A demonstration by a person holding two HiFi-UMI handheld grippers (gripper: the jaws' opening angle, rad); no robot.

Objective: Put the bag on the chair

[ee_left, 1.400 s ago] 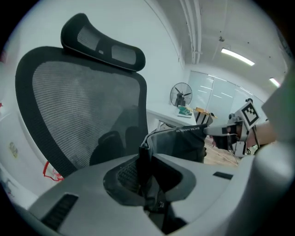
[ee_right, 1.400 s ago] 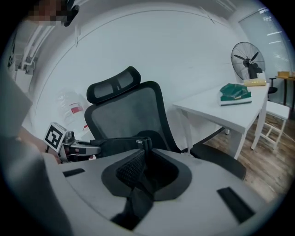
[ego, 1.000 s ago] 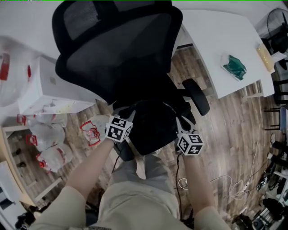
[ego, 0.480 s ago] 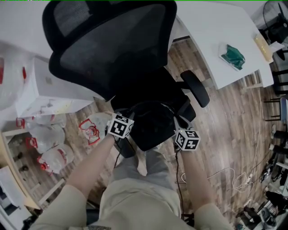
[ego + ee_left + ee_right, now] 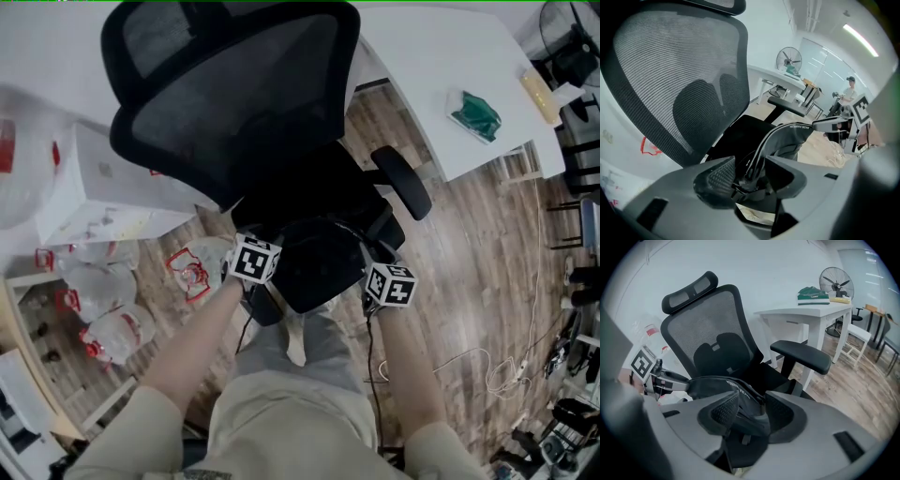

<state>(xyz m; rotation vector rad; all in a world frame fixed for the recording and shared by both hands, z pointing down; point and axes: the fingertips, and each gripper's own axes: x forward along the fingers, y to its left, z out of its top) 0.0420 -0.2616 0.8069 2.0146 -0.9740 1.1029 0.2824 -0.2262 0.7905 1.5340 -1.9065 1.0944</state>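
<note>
Resting on the seat of the black mesh chair (image 5: 234,112), the bag (image 5: 319,267) looked as good as delivered: it sat on the front part of the cushion, between the two armrests and just ahead of the person's knees. The carrying appeared to be done. What seemed left was only to draw both tools clear of the bag's straps and see that it stayed put, since from above it lay close to the seat's front edge, and whether any of it hung over could not be told.

The left hand-held gripper (image 5: 750,176) had just been opening its jaws; they stood wide, with a dark strap (image 5: 761,145) running up between the pads and a gap showing on either side. The right hand-held gripper (image 5: 747,416) had likewise just been opening, its jaws well apart, with a fold of the bag's handle lying loose between them and not pinched.

The bag itself was black and soft, slumped low instead of standing up. Its padded top handle arched from one tool towards the other and carried a short line of small white lettering, too small to read.
</note>
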